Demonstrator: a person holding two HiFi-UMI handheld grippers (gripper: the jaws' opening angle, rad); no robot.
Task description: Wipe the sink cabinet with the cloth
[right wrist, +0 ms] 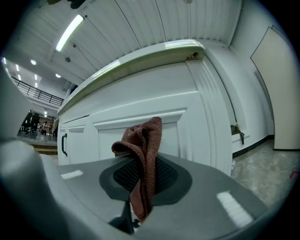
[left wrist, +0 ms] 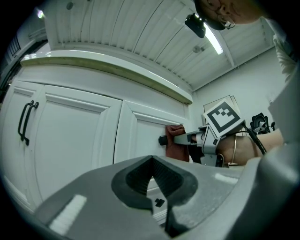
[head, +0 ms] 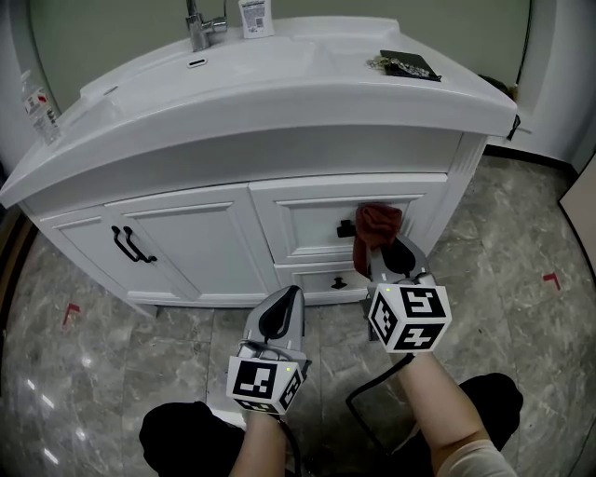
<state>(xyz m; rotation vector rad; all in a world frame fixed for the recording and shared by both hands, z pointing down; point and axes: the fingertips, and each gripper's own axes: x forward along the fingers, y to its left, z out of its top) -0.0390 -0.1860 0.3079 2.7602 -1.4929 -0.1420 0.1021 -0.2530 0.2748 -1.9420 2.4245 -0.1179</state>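
Cloth (head: 377, 222), dark red and bunched, sits at the upper drawer front of the white sink cabinet (head: 186, 244), just right of the black drawer knob (head: 345, 228), in the head view. The right gripper (head: 374, 246) holds it there, jaws pinched on the fabric. The left gripper (head: 290, 293) hangs lower and to the left, over the grey stone floor (head: 521, 307), apart from the cabinet. A faucet (head: 197, 26) and a dark flat item (head: 408, 63) stand on the white counter (head: 279, 102). The left door carries a black bar handle (head: 133, 245).

Left gripper view: its jaws are closed together with nothing between them. Beyond them are the cabinet doors and, further right, the cloth pressed at the drawer front beside the knob, with the right gripper behind it.

Right gripper view: the cloth is clamped between the two jaws. A fold rises above them and a tail hangs below. The drawer panel stands close behind it.
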